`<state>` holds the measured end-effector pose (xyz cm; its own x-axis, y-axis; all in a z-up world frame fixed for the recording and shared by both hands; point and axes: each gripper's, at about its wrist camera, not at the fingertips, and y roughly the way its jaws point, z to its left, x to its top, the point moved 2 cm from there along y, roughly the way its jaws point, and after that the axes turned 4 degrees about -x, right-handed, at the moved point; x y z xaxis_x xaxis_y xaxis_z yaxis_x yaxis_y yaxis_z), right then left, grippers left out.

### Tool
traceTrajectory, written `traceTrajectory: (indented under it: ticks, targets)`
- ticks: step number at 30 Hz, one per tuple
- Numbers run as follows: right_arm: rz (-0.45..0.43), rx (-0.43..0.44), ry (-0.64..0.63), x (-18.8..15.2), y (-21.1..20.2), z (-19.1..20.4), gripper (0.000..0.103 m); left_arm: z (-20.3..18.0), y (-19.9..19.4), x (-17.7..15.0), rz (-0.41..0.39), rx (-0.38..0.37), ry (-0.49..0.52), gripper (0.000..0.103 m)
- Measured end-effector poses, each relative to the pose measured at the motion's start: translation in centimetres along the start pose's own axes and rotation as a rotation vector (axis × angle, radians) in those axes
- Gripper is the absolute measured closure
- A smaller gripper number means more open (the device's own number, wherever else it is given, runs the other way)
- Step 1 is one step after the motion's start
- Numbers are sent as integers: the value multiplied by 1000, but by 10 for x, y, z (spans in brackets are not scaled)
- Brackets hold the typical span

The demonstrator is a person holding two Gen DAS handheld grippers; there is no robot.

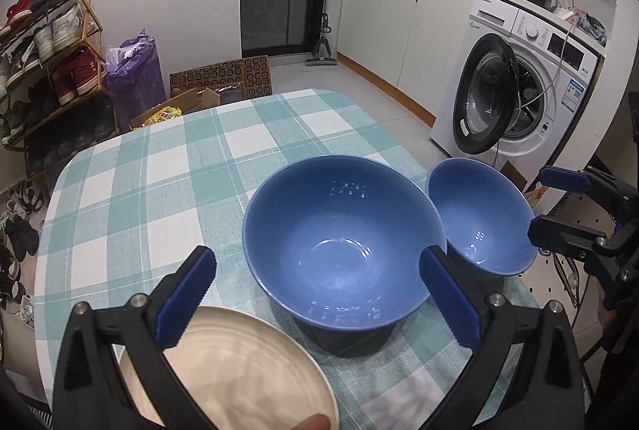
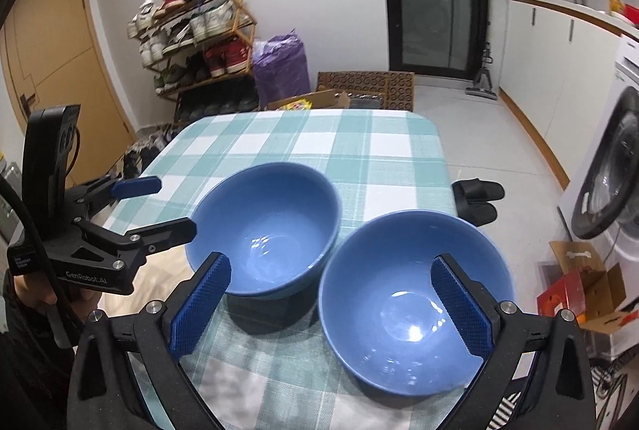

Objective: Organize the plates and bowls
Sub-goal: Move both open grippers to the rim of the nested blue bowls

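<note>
Ahead of the wide-apart, empty left gripper and right gripper sit two blue bowls touching, a cream plate beneath the left, so nesting the bowls seemingly comes next.

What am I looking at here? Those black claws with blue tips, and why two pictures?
No robot: a person holds a two-finger gripper in each hand, each with a camera looking along its fingers. One picture is from the left gripper, the other from the right gripper. Both are open and hold nothing. On the checked tablecloth stand two blue bowls side by side: the left bowl and the right bowl. A cream plate lies under the left gripper.
</note>
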<state>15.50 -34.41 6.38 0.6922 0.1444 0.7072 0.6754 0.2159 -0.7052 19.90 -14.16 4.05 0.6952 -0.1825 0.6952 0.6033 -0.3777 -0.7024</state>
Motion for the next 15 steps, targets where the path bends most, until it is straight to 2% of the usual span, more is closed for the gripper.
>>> traceTrajectory:
  ticks: [15]
  targets:
    - [-34, -17, 79, -25, -33, -39, 1, -43, -5, -6, -5, -2, 31, 0]
